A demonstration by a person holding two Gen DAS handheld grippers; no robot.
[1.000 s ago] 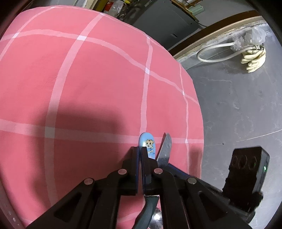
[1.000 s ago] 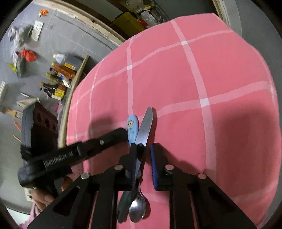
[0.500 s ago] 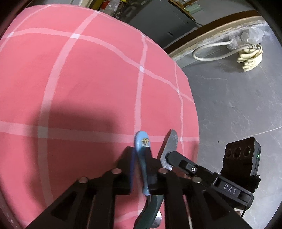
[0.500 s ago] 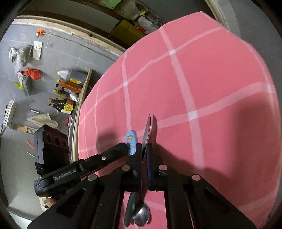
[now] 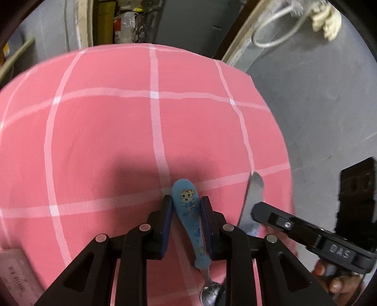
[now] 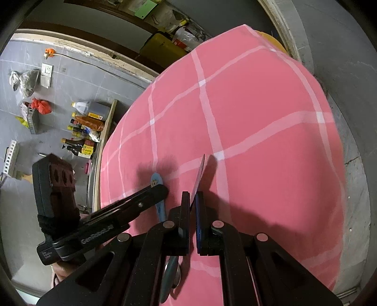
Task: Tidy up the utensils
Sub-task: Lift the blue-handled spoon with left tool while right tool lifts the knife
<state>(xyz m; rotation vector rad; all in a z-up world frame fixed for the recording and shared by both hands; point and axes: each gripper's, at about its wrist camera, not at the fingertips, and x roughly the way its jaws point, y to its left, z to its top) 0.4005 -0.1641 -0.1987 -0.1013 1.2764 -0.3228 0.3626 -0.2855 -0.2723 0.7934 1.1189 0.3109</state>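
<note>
A spoon with a blue cartoon handle sits between the pads of my left gripper, which is shut on it; its metal bowl points back toward me. In the right wrist view the blue spoon handle shows past the left gripper's finger. My right gripper is shut on a metal table knife, held on edge with the blade pointing forward over the cloth. The knife blade also shows in the left wrist view, to the right of the spoon.
A pink tablecloth with white grid lines covers the table. Grey floor lies beyond its edges, with bottles on the left and a hose and gloves at the far right. A pale box sits at the near left.
Both grippers have lifted and drawn apart. The spoon now lies flat-face up in the left gripper, the knife is turned on edge in the right, and the two utensils are separated.
</note>
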